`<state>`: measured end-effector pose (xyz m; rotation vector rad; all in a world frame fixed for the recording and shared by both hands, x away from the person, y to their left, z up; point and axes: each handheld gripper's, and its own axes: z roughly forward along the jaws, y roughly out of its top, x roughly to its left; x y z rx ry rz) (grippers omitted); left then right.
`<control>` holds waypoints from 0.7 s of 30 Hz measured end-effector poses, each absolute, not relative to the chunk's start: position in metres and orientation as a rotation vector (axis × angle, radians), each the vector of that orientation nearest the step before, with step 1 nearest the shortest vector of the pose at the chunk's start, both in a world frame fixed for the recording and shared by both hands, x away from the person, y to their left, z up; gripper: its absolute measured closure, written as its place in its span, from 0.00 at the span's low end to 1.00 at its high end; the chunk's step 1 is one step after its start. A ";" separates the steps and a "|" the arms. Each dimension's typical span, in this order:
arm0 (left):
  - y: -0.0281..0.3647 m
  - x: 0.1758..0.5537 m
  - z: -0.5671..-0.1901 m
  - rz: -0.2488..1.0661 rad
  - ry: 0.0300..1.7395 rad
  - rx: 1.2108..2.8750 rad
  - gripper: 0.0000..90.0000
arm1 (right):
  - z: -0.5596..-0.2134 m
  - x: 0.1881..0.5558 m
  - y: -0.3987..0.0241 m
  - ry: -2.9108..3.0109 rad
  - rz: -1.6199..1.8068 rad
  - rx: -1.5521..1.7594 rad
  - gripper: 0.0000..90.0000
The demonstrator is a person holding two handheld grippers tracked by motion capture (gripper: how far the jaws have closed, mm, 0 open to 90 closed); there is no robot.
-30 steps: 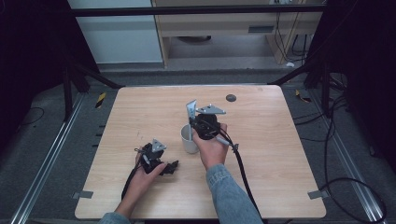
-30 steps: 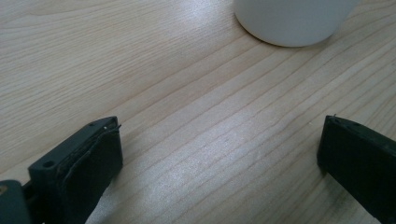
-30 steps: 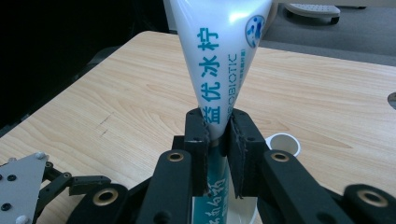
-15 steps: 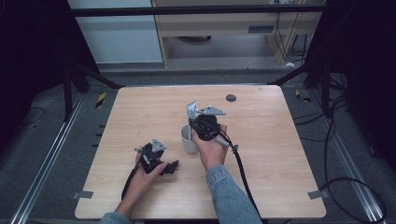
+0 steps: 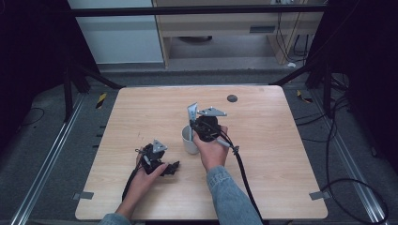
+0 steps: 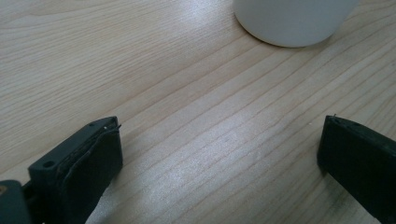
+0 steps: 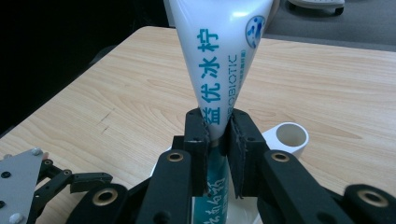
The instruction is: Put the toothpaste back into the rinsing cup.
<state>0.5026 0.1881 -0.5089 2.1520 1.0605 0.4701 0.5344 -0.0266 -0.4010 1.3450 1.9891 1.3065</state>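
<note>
While right tool (image 7: 217,140) pinches toothpaste tube (image 7: 219,60) above white mug (image 5: 190,139), left tool (image 6: 219,154) gapes wide, empty

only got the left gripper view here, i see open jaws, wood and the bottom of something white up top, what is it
Observer: A white mug standing on the table, just ahead of the left gripper.
Operator: where's the other gripper
Observer: The right gripper is over the mug, jaws shut on a white toothpaste tube with teal print.
Operator: is the tube in the mug or above it
Observer: In the right gripper view its lower end reaches down into the mug; the wide flat end points up.
Operator: anything else on the table
Observer: A small dark round thing near the far edge; I cannot tell what it is.
</note>
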 end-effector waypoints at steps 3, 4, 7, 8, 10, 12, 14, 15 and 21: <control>0.188 0.503 -0.509 0.470 1.060 2.152 0.00 | -0.402 0.534 -0.026 1.992 1.303 1.346 0.87; 0.188 0.503 -0.509 0.470 1.061 2.152 0.00 | -0.402 0.535 -0.026 1.993 1.303 1.344 0.87; 0.188 0.503 -0.509 0.470 1.060 2.153 0.00 | -0.404 0.535 -0.026 1.993 1.301 1.347 0.87; 0.188 0.503 -0.509 0.470 1.060 2.152 0.00 | -0.404 0.535 -0.026 1.994 1.302 1.349 0.87; 0.188 0.503 -0.509 0.470 1.060 2.152 0.00 | -0.404 0.535 -0.026 1.994 1.302 1.351 0.87; 0.188 0.503 -0.509 0.470 1.061 2.152 0.00 | -0.405 0.535 -0.026 1.996 1.299 1.349 0.87; 0.188 0.503 -0.509 0.470 1.061 2.152 0.00 | -0.405 0.535 -0.026 1.997 1.298 1.351 0.87; 0.188 0.503 -0.509 0.471 1.061 2.152 0.00 | -0.405 0.535 -0.026 1.998 1.299 1.350 0.87; 0.188 0.503 -0.509 0.470 1.062 2.151 0.00 | -0.407 0.535 -0.025 2.001 1.301 1.353 0.87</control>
